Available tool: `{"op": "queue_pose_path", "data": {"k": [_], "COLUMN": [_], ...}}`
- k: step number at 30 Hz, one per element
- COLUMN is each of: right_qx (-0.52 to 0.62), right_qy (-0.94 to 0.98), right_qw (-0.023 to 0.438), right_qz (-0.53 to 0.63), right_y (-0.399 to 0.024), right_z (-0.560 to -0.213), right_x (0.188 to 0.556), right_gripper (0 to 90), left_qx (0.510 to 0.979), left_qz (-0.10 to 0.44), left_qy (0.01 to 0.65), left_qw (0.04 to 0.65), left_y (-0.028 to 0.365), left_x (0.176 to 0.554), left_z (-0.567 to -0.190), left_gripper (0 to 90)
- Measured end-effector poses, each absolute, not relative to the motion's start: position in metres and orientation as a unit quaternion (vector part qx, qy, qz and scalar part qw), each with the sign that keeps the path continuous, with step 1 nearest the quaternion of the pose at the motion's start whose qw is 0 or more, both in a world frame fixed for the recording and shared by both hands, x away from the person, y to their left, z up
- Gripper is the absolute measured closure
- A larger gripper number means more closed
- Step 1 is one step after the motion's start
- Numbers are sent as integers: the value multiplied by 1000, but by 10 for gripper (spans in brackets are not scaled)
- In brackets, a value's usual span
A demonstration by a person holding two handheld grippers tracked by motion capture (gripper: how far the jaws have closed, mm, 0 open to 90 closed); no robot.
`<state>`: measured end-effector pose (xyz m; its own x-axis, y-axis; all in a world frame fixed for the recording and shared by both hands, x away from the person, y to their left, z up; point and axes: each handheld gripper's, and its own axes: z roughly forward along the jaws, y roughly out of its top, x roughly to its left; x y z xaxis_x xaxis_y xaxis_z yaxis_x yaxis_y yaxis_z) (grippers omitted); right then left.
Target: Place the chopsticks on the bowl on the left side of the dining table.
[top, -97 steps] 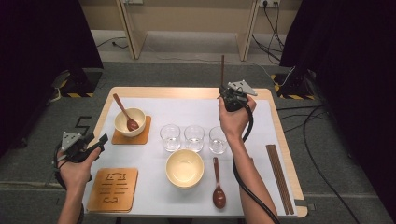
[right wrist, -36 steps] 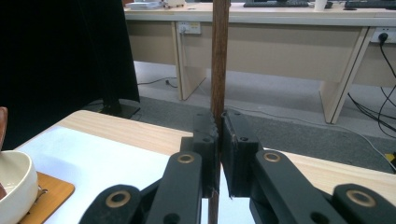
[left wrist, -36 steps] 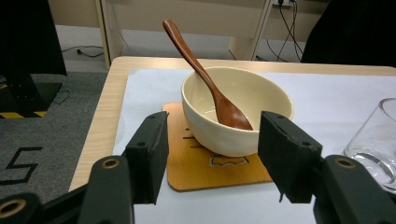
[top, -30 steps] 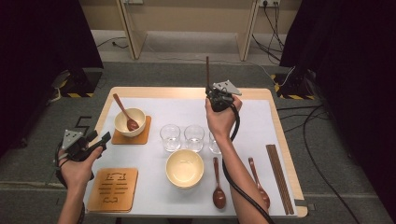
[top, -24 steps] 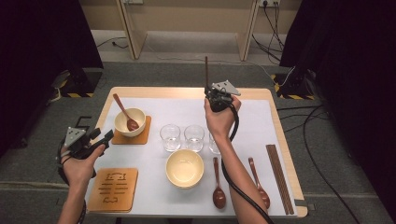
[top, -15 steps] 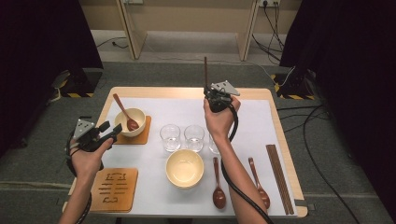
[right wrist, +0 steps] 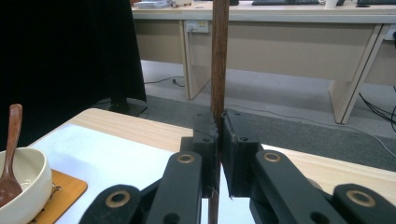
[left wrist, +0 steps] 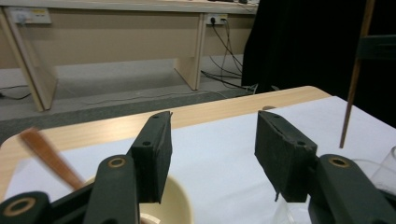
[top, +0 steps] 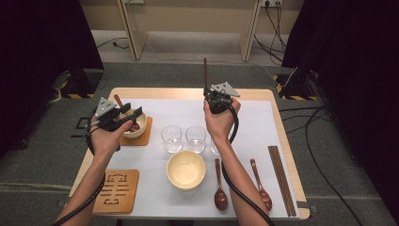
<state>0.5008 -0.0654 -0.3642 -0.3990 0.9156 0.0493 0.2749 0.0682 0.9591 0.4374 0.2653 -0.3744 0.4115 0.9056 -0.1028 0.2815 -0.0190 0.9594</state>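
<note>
on the high view a pale wooden table [top: 282, 117] carries a white mat [top: 150, 188]. the person's right gripper [top: 215, 100] is raised over the far middle of the mat, its jaws pressed tight on a thin dark brown wooden chopstick [top: 205, 73] that stands upright, poking well above the gripper. the right gripper view confirms it — the stick [right wrist: 219, 56] runs vertically between the two black pads, clamped on both sides.

the left gripper [top: 123, 114] hovers over the small cream bowl [top: 138, 132] at the left of the mat, jaws spread wide with nothing between them; in the left gripper view the bowl's rim [left wrist: 180, 196] sits just below the parted pads, and a brown wooden spoon handle [left wrist: 49, 156] leans out of it, blurred. the bowl rests on a square orange-brown wooden coaster [top: 143, 139].

near the mat's middle stand clear drinking glasses [top: 171, 138], side by side, one partly hidden behind the right forearm. in front of them sits a larger empty cream bowl [top: 186, 169]. to its right lie two dark brown wooden spoons [top: 220, 188], apart and roughly parallel, and further right a pair of dark chopsticks [top: 281, 179] lies along the table's edge. a carved wooden trivet [top: 116, 190] lies at the near left corner.
</note>
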Motion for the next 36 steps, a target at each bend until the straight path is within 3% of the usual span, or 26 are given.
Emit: {"op": "queue_pose_path", "data": {"k": [36], "right_qx": [434], "right_qy": [673], "right_qw": [307], "right_qz": [514], "right_y": [-46], "right_z": [-370], "right_x": [497], "right_gripper": [849], "left_qx": [698], "left_qz": [233], "left_qy": [358], "left_qw": [575], "left_y": [147], "left_x": [504], "left_z": [-323], "left_gripper": [495]}}
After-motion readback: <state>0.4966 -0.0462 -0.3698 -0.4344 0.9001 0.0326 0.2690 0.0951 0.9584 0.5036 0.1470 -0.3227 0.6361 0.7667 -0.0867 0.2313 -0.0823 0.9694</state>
